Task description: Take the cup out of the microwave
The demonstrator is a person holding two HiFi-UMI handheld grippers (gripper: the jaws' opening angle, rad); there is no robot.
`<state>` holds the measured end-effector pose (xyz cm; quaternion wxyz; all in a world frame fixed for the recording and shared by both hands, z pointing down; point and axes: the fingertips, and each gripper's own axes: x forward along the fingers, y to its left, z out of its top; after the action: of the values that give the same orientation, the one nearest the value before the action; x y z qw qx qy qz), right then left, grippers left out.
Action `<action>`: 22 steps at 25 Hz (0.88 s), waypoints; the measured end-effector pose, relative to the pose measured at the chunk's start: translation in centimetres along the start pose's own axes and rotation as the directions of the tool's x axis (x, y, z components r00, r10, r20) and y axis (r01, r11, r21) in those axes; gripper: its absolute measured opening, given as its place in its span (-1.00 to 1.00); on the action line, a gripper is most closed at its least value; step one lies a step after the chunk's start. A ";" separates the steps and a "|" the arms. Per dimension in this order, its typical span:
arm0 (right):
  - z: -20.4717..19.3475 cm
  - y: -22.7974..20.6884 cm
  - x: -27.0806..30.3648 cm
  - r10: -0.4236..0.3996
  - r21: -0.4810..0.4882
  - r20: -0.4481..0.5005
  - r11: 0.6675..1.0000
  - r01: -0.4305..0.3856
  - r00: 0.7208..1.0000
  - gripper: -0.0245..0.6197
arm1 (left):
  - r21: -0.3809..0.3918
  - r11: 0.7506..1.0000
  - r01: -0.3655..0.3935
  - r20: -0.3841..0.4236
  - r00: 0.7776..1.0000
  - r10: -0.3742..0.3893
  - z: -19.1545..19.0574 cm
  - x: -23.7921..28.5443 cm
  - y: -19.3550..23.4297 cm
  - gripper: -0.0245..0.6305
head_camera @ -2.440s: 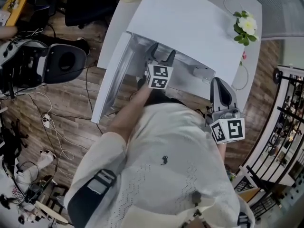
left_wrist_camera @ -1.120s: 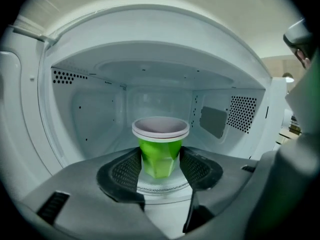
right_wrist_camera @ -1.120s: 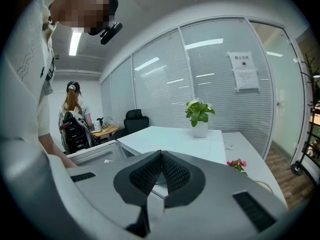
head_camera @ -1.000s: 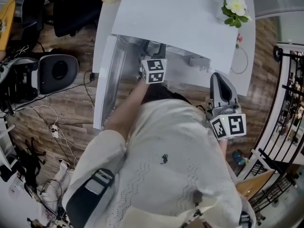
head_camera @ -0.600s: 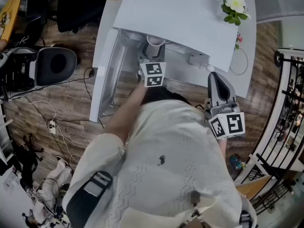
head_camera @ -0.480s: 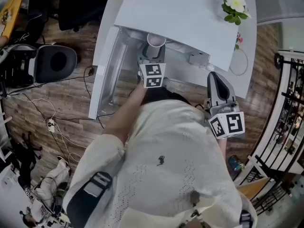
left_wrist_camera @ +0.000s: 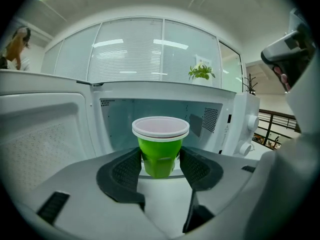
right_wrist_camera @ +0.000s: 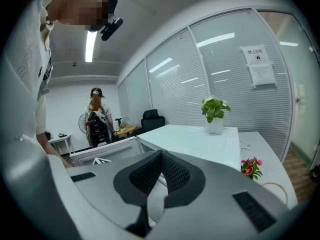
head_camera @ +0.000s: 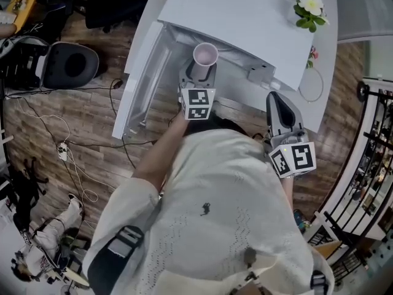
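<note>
A green cup (left_wrist_camera: pixel 160 151) with a pale rim sits between the pads of my left gripper (left_wrist_camera: pixel 160 168), which is shut on it just outside the mouth of the white microwave (left_wrist_camera: pixel 120 115). From the head view the cup (head_camera: pixel 205 55) shows its pinkish rim clear of the microwave's top (head_camera: pixel 245 17), with the left gripper (head_camera: pixel 198 74) behind it. The microwave door (head_camera: pixel 138 85) stands swung open to the left. My right gripper (head_camera: pixel 277 102) hangs off to the right with its pads together and nothing in it (right_wrist_camera: pixel 160 171).
A potted plant (head_camera: pixel 311 8) and a power cord (head_camera: pixel 313 82) sit on the white table beside the microwave. The control knobs (left_wrist_camera: pixel 252 121) are right of the cavity. A black chair (head_camera: pixel 67 66) and cables (head_camera: pixel 80 177) are on the wooden floor at left; a railing (head_camera: pixel 368 183) is at right.
The left gripper has drawn back out of the microwave with the cup, whose rim now shows clear of the microwave's top. The right gripper stays shut in about the same place.
</note>
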<state>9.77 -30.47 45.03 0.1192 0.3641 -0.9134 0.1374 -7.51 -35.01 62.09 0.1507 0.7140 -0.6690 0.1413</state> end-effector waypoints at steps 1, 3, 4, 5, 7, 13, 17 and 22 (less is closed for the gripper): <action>-0.1 0.1 -0.1 0.005 0.000 0.001 1.000 -0.005 1.000 -0.90 | 0.002 1.000 0.000 0.003 1.000 0.000 0.0 -0.5 -0.1 -0.12; -0.1 0.3 -0.3 0.014 0.005 0.007 1.000 -0.014 1.000 -0.90 | -0.002 1.000 -0.002 0.011 1.000 0.002 0.2 -1.5 -0.2 -0.12; -0.1 0.4 -0.4 0.018 0.011 0.012 1.000 -0.019 1.000 -0.90 | -0.007 1.000 -0.004 0.015 1.000 0.004 0.3 -2.0 -0.3 -0.12; -0.1 0.4 -0.5 0.024 0.017 0.016 1.000 -0.024 1.000 -0.90 | -0.013 1.000 -0.006 0.019 1.000 0.006 0.5 -2.5 -0.4 -0.12; -0.3 0.5 -0.7 0.033 0.020 0.019 0.999 -0.034 0.999 -0.90 | -0.021 1.000 -0.010 0.030 1.000 0.011 0.9 -3.5 -0.6 -0.12; -0.7 0.9 -1.2 0.053 0.015 0.015 0.998 -0.053 0.998 -0.90 | -0.028 0.999 -0.020 0.055 0.998 0.021 2.2 -6.6 -1.1 -0.12; -0.8 0.9 -1.2 0.065 0.013 0.014 0.998 -0.065 0.998 -0.90 | -0.024 1.000 -0.013 0.061 0.998 0.014 2.9 -8.3 -1.5 -0.12; -1.0 0.9 -1.4 0.083 0.013 0.020 0.996 -0.083 0.996 -0.90 | -0.012 1.000 0.015 0.060 0.998 -0.015 3.1 -10.0 -2.4 -0.12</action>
<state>10.18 -28.64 45.33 0.1020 0.3279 -0.9279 0.1452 -5.80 -26.99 55.12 0.1363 0.7219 -0.6687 0.1146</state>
